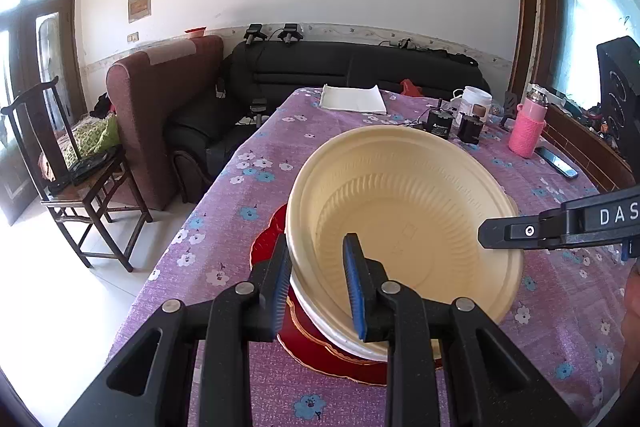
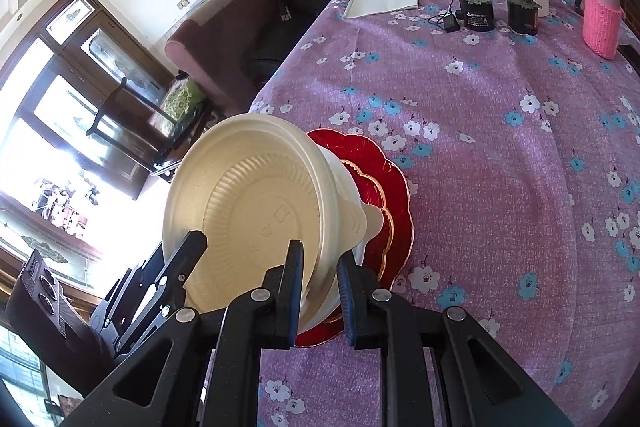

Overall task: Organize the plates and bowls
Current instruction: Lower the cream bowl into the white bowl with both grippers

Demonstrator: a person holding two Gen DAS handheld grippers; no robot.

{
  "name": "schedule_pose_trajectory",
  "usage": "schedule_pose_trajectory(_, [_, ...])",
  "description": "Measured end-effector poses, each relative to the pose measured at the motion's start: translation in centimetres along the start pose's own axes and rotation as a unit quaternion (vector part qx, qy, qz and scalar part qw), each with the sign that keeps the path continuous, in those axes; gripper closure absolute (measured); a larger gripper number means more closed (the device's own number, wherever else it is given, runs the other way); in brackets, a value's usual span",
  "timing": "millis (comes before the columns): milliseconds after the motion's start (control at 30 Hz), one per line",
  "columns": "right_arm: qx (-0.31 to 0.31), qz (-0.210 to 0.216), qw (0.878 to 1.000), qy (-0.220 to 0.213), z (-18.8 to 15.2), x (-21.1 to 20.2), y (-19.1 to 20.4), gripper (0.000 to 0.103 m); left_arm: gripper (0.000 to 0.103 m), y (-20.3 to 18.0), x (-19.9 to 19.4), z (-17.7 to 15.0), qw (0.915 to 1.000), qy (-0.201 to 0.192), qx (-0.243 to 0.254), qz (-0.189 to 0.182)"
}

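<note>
Looking at this one, a cream disposable bowl [image 1: 404,223] is being held tilted by both grippers at once, right over a white bowl [image 1: 340,337] that sits on a stack of red scalloped plates [image 1: 320,355] on the purple flowered worktop [image 1: 248,379]. The left hand-held gripper [image 1: 318,287] is pinched on the cream bowl's near-left rim, one blue pad outside the wall and one inside. The right hand-held gripper [image 2: 320,291] is nipped shut on the opposite rim, seen edge-on in the right wrist view, and its black finger can be spotted coming in from the right in the left wrist view. So the bowl is spanned between the two, neither hand really nearer than the other. Its mouth is tipped up toward the near side, the far edge raised high, the near-left edge dropped low, close over the white bowl's rim (whether it's actually touching can't be told). What the next bit probably hinges on: the cream bowl has to be levelled so its base faces straight down into the white bowl underneath, then nested. Off at the far right a pink flask [image 1: 527,125] and some black gadgets [image 1: 440,123] are parked well apart from all this, so nothing's in the way.
</note>
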State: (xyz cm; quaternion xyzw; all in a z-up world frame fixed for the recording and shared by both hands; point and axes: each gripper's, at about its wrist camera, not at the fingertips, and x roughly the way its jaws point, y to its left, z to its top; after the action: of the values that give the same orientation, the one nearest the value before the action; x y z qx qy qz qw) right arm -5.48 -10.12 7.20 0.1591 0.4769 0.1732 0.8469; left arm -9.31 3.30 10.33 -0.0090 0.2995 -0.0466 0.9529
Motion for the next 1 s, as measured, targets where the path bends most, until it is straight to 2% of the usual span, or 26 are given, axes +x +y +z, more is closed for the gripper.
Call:
schedule_pose_trajectory(567, [-0.047,-0.048,0.997,-0.025,-0.4,0.7,1.3,0.084,0.077,-0.6,-0.1,-0.6,0.9991,-0.013,0.024,0.034])
schedule_pose_trajectory(733, [-0.059,-0.057,0.996,-0.035,-0.5,0.5,1.7,0.082,0.068,-0.7,-0.3,-0.7,0.9987,-0.019,0.026,0.040])
schedule_pose_trajectory(1000, [-0.060,-0.058,0.996,-0.037,-0.6,0.5,1.7,0.082,0.067,-0.7,-0.5,-0.7,0.9985,-0.021,0.027,0.043])
